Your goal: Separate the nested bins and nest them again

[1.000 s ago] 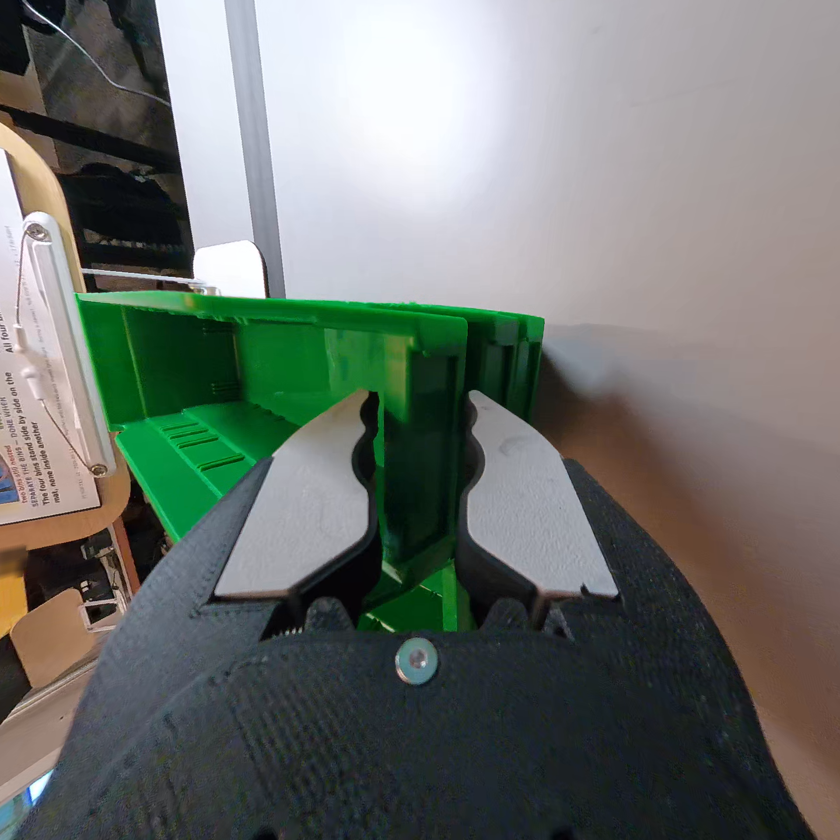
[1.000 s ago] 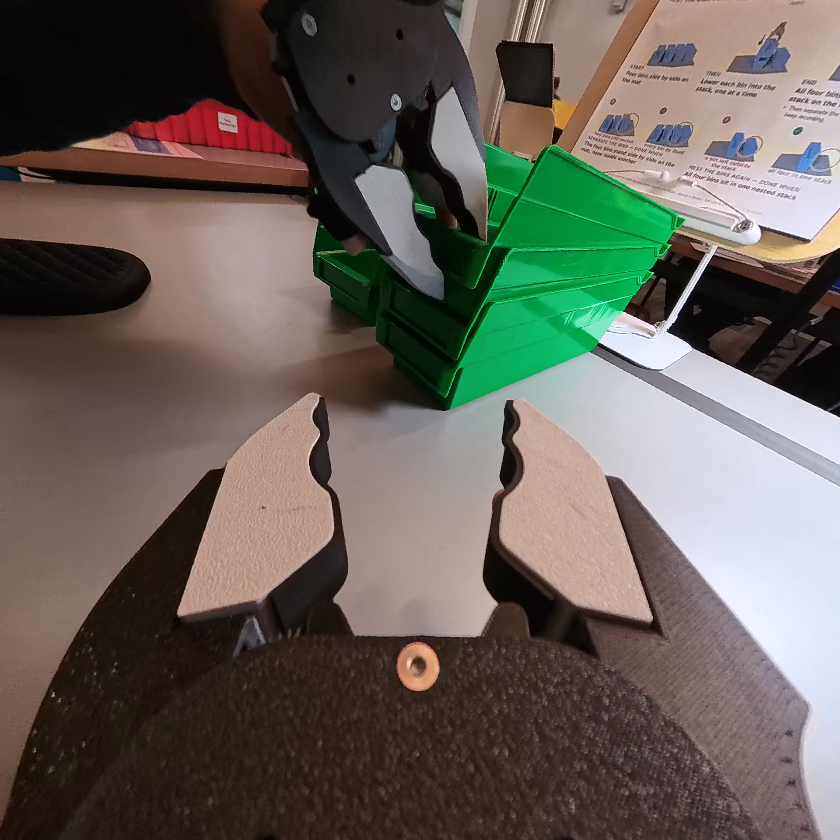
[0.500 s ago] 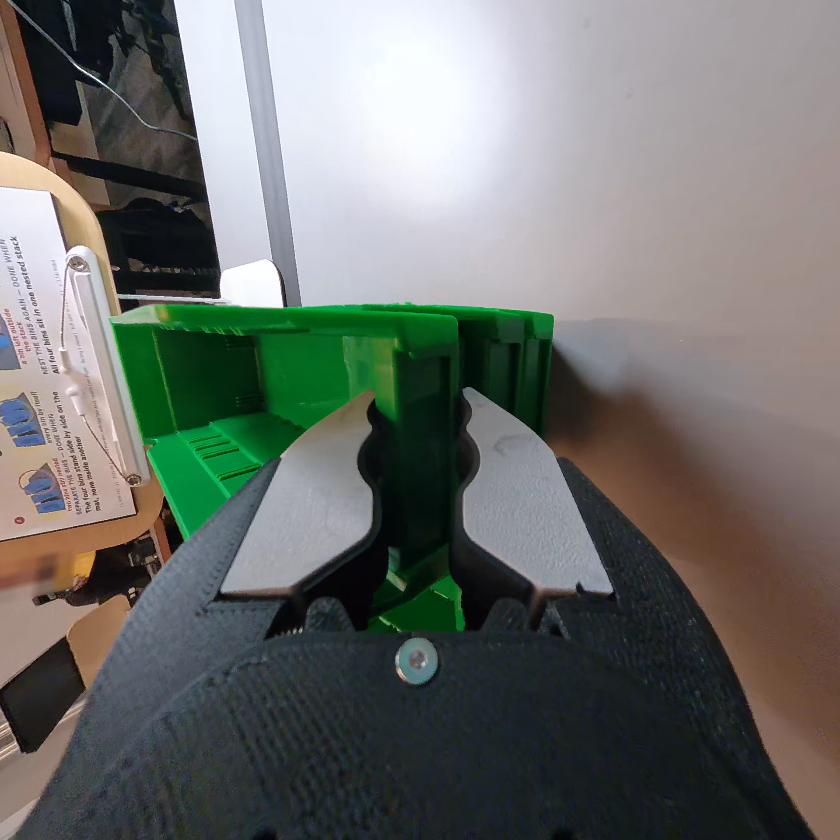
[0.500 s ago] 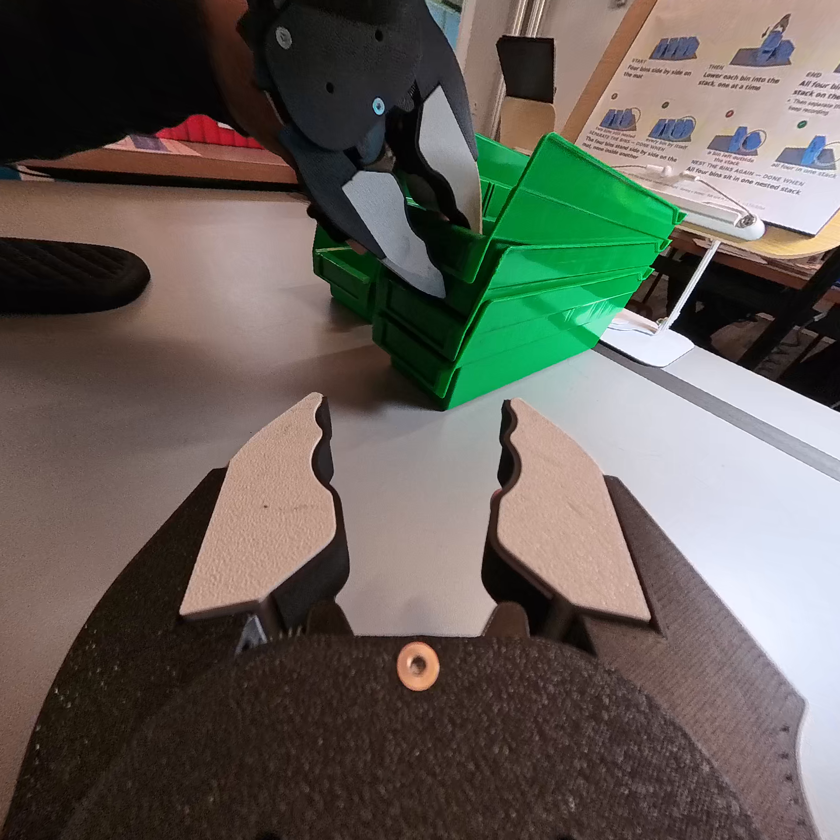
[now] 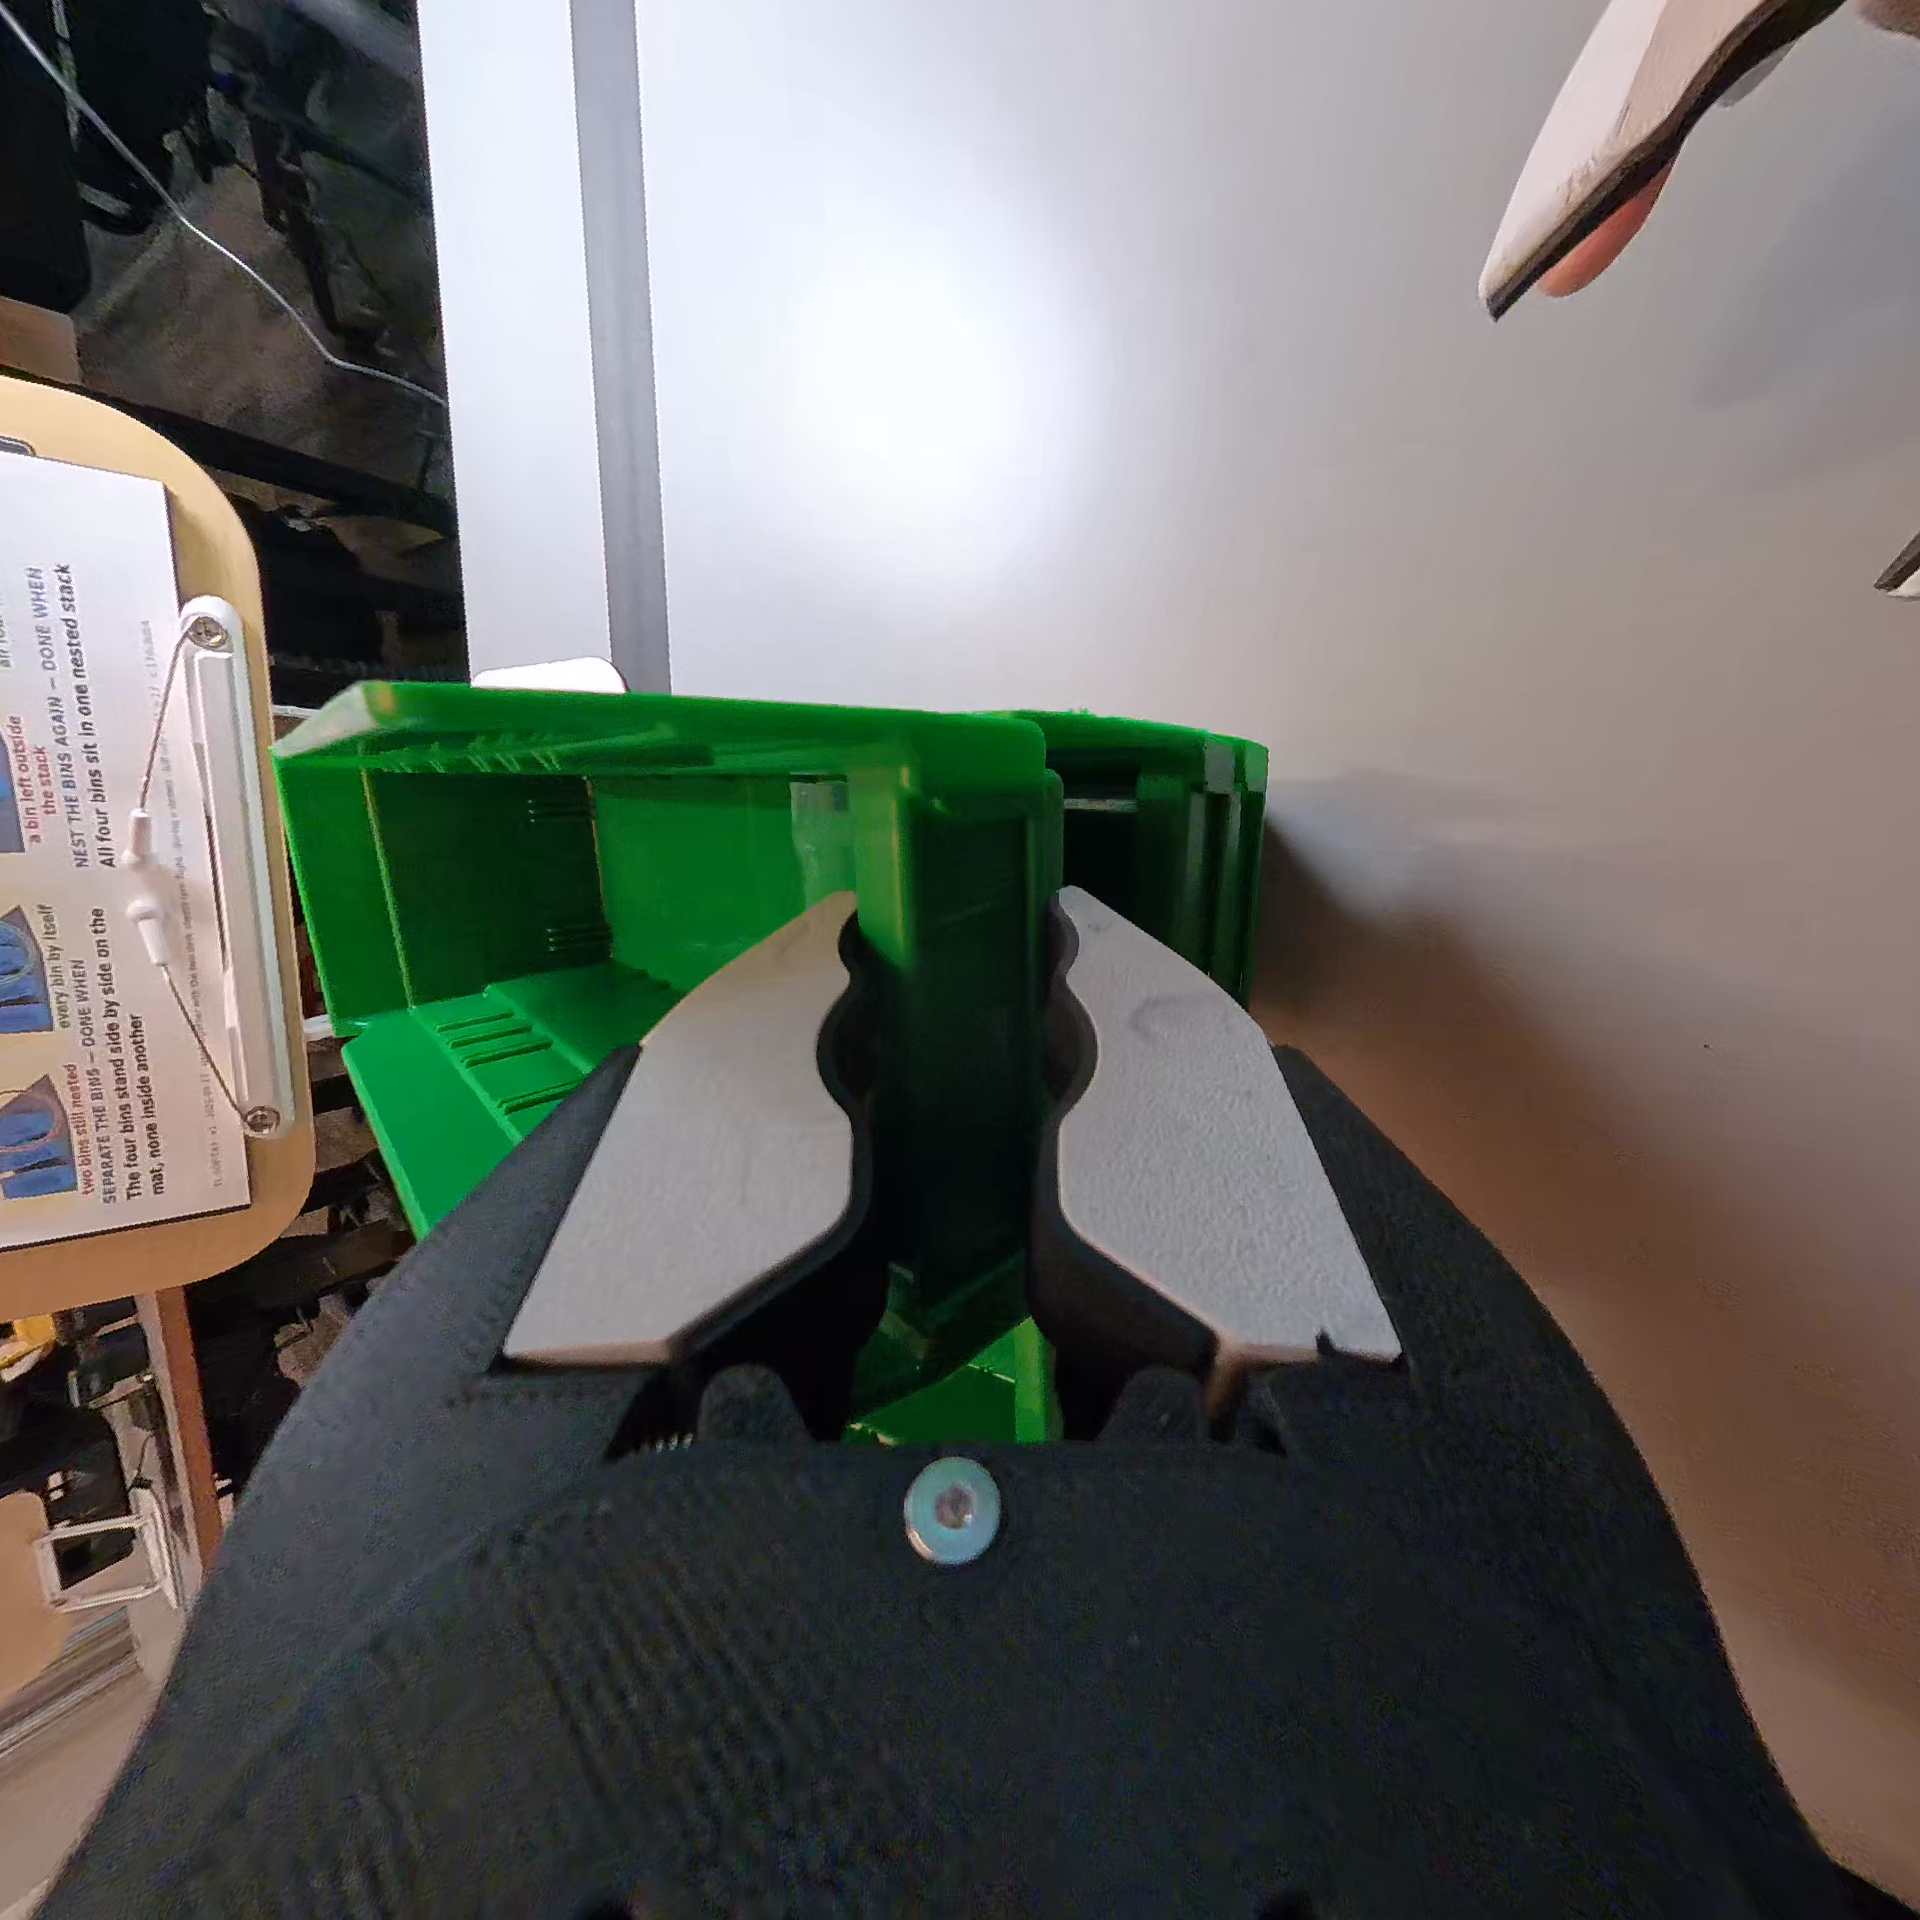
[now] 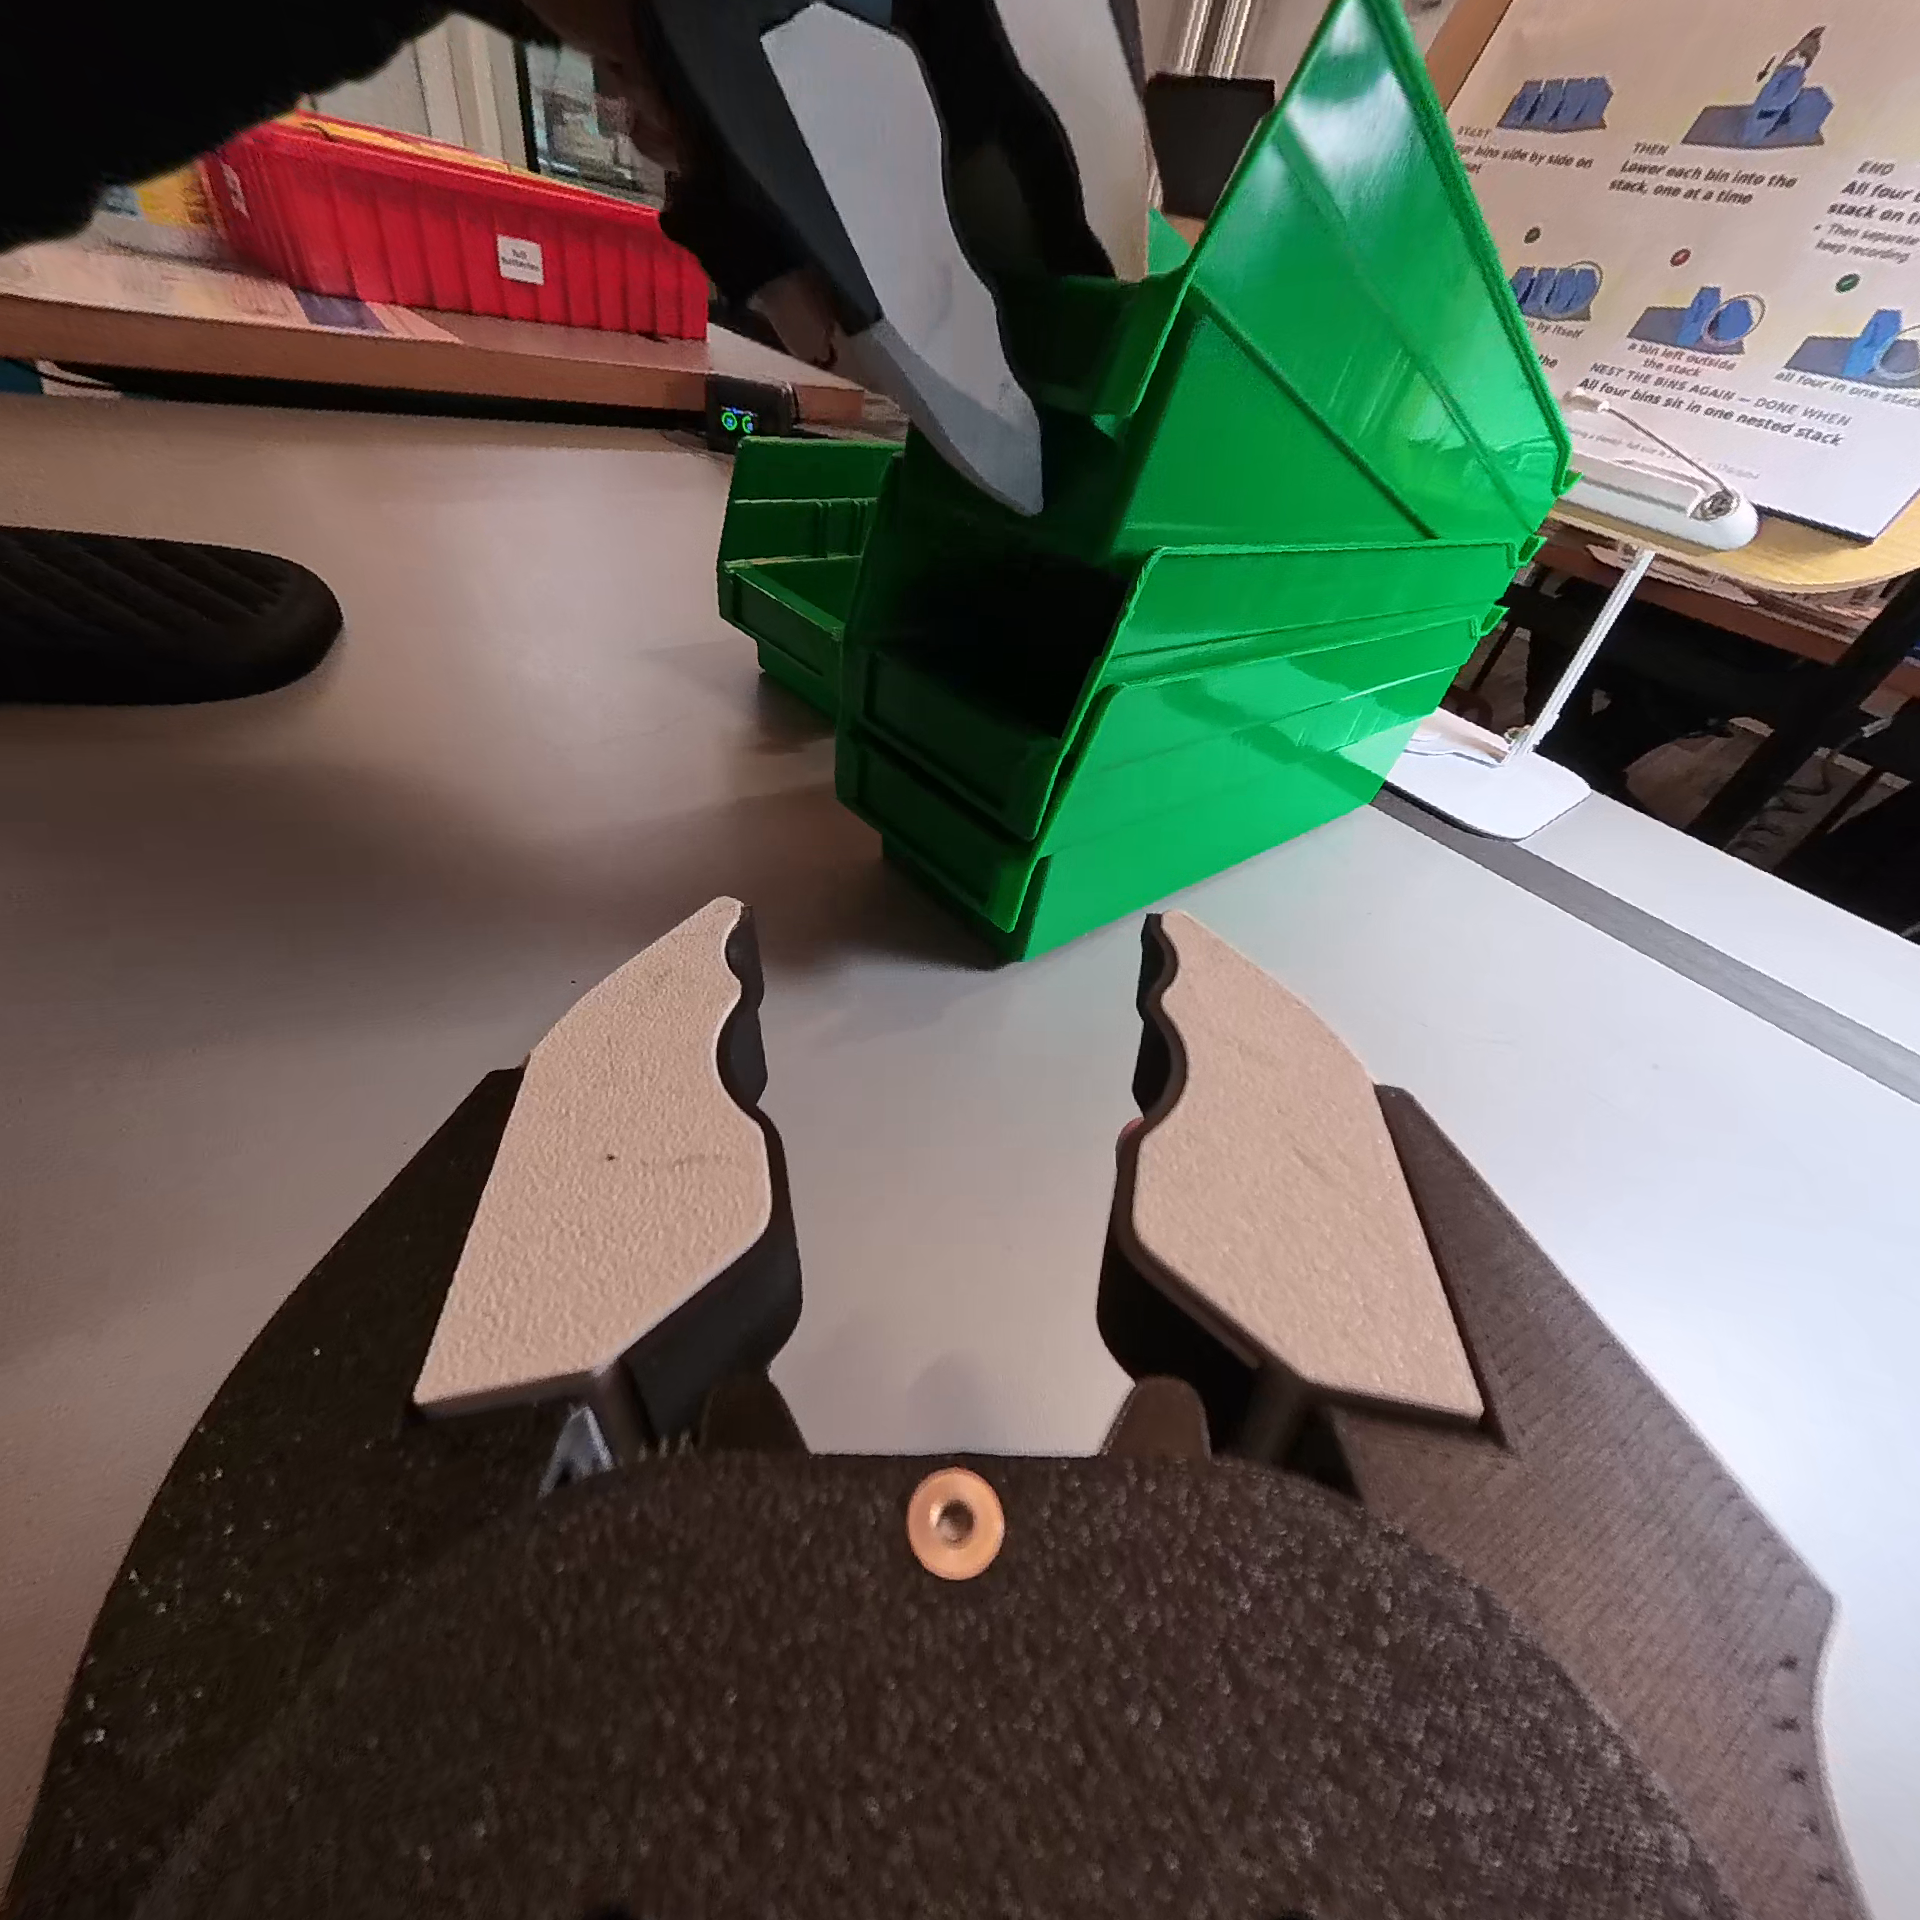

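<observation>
A stack of nested green bins (image 6: 1164,769) stands on the grey table (image 6: 416,883). My left gripper (image 5: 951,914) is shut on the front wall of the top green bin (image 5: 623,883). In the right wrist view the left gripper (image 6: 1039,384) holds that top bin (image 6: 1330,343) with its front end raised and tilted steeply, its rear still resting in the stack. My right gripper (image 6: 940,935) is open and empty, low over the table just in front of the stack. One of its fingers (image 5: 1621,156) shows at the top right of the left wrist view.
Part of another green bin (image 6: 795,551) shows behind the stack on the left. An instruction board (image 6: 1714,260) on a white stand (image 6: 1496,790) is at the right. A red crate (image 6: 447,229) sits on a far bench. A black pad (image 6: 135,623) lies at the left. Across from one pair of fingers to the other is roughly 12 cm.
My left gripper has raised the top bin's front end, so it tilts much more steeply out of the stack. My right gripper has moved closer to the stack, still open.
</observation>
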